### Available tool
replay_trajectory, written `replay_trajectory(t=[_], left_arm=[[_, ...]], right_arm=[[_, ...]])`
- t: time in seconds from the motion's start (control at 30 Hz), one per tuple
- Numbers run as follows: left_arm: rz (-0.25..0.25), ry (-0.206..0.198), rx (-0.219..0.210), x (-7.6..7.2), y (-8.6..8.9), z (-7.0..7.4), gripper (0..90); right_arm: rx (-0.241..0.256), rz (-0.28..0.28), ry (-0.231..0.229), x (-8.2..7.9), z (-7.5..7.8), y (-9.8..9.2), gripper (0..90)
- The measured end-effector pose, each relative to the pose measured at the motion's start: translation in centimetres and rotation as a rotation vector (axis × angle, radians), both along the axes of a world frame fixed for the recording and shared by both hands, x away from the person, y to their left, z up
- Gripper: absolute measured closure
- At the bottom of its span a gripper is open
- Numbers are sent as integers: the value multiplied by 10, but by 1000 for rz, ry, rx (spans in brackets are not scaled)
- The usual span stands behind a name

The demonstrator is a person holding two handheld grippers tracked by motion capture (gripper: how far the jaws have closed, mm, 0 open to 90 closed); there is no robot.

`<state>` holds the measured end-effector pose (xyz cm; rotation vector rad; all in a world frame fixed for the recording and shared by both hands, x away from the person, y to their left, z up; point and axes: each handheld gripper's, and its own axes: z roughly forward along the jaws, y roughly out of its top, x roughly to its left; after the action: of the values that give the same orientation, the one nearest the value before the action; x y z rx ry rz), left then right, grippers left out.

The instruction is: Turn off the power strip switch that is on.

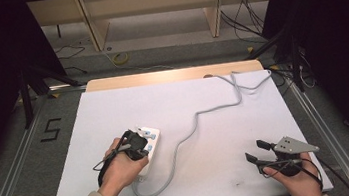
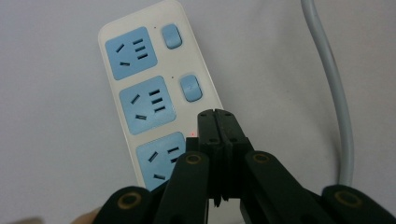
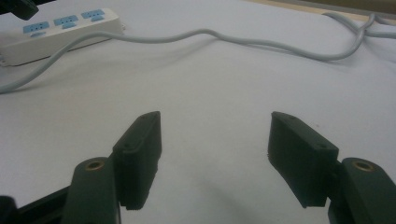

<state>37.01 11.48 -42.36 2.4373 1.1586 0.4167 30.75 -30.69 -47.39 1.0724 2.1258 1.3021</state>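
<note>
Tools differ: left tool (image 2: 217, 116) pressed together over power strip (image 2: 140, 88), right tool (image 3: 215, 154) spread apart.

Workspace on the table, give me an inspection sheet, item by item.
Surface: white tabletop, a few dark specks near the front edge.
Job's things: white power strip with blue sockets, lying flat; a small red light shows beside the third socket.
Clutter: nothing seen.
Grippers: left gripper shut, tips over the strip's third switch; right gripper open, holding nothing, over bare table.
Cables: grey power cord snakes from the strip to the table's far right edge.
Surroundings: wooden frame, yellow tape roll on the floor.
</note>
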Motion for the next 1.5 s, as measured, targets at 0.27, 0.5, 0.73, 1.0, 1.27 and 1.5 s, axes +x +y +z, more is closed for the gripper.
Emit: replay_trajectory(t=[0.27, 0.5, 0.73, 1.0, 1.27, 1.5], left_arm=[[0, 16, 6, 2, -1, -3, 892], [1, 25, 20, 4, -2, -6, 893], [5, 35, 21, 6, -3, -8, 892], [4, 45, 31, 7, -5, -9, 892], [9, 57, 43, 8, -6, -11, 892], [13, 64, 43, 8, -6, -13, 892]], right_arm=[[0, 0, 0, 0, 0, 0, 361], [0, 1, -1, 0, 0, 0, 361], [-2, 4, -1, 0, 0, 0, 360], [-3, 4, -2, 0, 0, 0, 360], [-2, 6, -2, 0, 0, 1, 360], [-4, 6, 1, 0, 0, 1, 360]])
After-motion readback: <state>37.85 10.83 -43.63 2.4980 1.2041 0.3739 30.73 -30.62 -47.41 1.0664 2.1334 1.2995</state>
